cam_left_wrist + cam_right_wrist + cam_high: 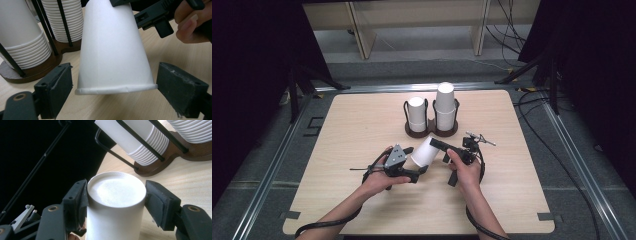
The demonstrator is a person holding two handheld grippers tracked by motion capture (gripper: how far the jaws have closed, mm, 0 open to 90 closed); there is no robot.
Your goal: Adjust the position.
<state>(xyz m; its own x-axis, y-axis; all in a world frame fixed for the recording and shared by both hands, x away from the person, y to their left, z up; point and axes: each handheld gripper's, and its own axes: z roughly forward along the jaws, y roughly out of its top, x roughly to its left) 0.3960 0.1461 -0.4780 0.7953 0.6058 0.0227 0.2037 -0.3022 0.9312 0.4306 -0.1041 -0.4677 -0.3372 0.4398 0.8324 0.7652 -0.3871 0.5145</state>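
A single white paper cup (424,152) hangs tilted over the wooden table (352,130), between both grippers. My right gripper (437,148) is shut on the cup's closed bottom end; in the right gripper view its pads (78,200) press both sides of the cup (116,190). My left gripper (414,161) is open, its jaws straddling the rolled rim at the cup's mouth (115,88). In the left gripper view a narrow gap shows between the left pad (58,87) and the rim. A hand holds each gripper.
A brown two-slot cup holder (432,132) with black wire uprights stands just beyond the grippers. It carries a shorter stack of white cups (416,114) and a taller stack (445,105). Dark curtains flank the table, and cables lie on the floor at the right.
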